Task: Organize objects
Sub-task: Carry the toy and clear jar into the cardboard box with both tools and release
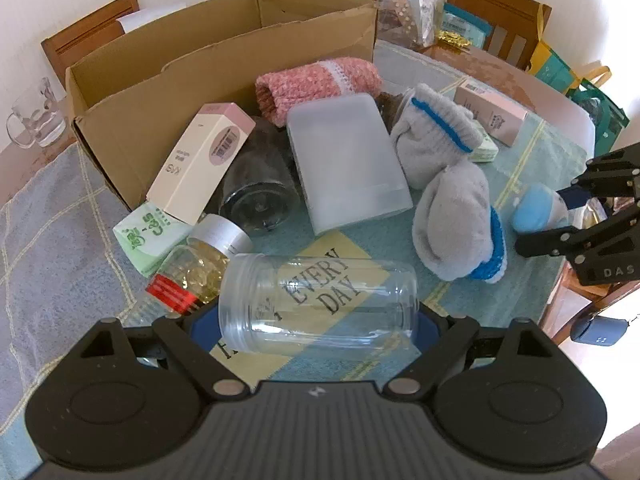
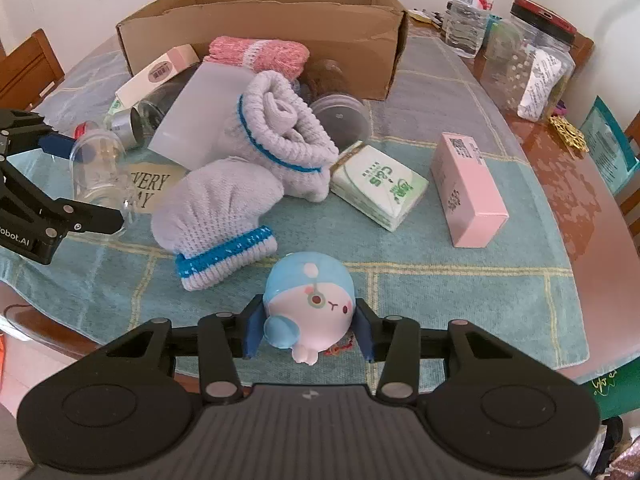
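I've got the left gripper (image 1: 318, 322) w/ its blue pads closed on the clear plastic jar printed "EVERY DAY" (image 1: 320, 304), which lies on its side across the fingers, open threaded mouth to the left. The right gripper (image 2: 309, 330) pinches the small blue-and-pink round toy figure (image 2: 310, 304) between both pads, narrow gap, toy filling it.

Landmark: the open brown cardboard box (image 2: 260, 36) at the back of the table. Against its front wall sits the pink knitted cloth roll (image 2: 260, 54); just in front of that, a frosted translucent plastic container (image 1: 346, 160) lying flat. Nearer me than the box, two grey knitted mittens w/ blue cuffs (image 2: 224, 200), touching each other. Right of the mittens, a green-and-white tissue pack (image 2: 378, 186), then a pink rectangular carton (image 2: 468, 188), both well in front of the box's right corner. By the jar's mouth, a silver-capped bottle of yellow capsules (image 1: 200, 264).
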`<action>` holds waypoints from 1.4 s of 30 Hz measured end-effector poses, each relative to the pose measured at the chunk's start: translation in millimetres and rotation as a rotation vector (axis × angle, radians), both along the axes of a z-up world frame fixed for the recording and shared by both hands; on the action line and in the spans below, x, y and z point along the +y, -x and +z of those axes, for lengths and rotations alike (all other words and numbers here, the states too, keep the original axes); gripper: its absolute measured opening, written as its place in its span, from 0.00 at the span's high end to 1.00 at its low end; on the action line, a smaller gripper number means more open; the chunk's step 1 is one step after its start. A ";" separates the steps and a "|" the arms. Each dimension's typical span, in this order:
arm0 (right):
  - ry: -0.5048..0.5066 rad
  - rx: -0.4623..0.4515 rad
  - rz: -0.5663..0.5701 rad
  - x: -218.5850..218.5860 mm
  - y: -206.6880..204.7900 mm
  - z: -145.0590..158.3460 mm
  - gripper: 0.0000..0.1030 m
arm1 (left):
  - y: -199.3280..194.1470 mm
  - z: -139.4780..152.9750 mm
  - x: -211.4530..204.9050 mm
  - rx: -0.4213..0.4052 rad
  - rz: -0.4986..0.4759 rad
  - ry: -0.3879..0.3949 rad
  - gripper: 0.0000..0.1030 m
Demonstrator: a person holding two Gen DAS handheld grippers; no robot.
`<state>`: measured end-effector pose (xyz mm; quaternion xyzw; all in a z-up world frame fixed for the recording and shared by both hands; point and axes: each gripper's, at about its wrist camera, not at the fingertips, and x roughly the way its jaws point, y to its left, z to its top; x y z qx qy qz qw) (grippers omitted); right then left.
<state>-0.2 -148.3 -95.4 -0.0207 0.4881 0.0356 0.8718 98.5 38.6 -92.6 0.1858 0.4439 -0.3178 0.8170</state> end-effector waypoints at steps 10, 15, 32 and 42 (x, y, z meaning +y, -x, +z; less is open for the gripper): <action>0.019 -0.045 0.046 2.8 -19.1 51.8 0.51 | -7.9 49.3 9.2 0.023 -0.001 0.018 0.13; 0.022 -0.102 0.108 4.9 -43.9 88.1 0.51 | -20.7 85.7 4.7 -0.034 0.011 0.004 0.13; -0.039 -0.176 0.290 -7.5 -205.6 141.5 0.51 | -144.3 132.5 -33.1 -0.127 0.289 -0.003 0.13; -0.054 -0.074 0.333 -6.6 -251.6 116.4 0.51 | -186.9 106.3 -54.4 -0.071 0.378 -0.029 0.13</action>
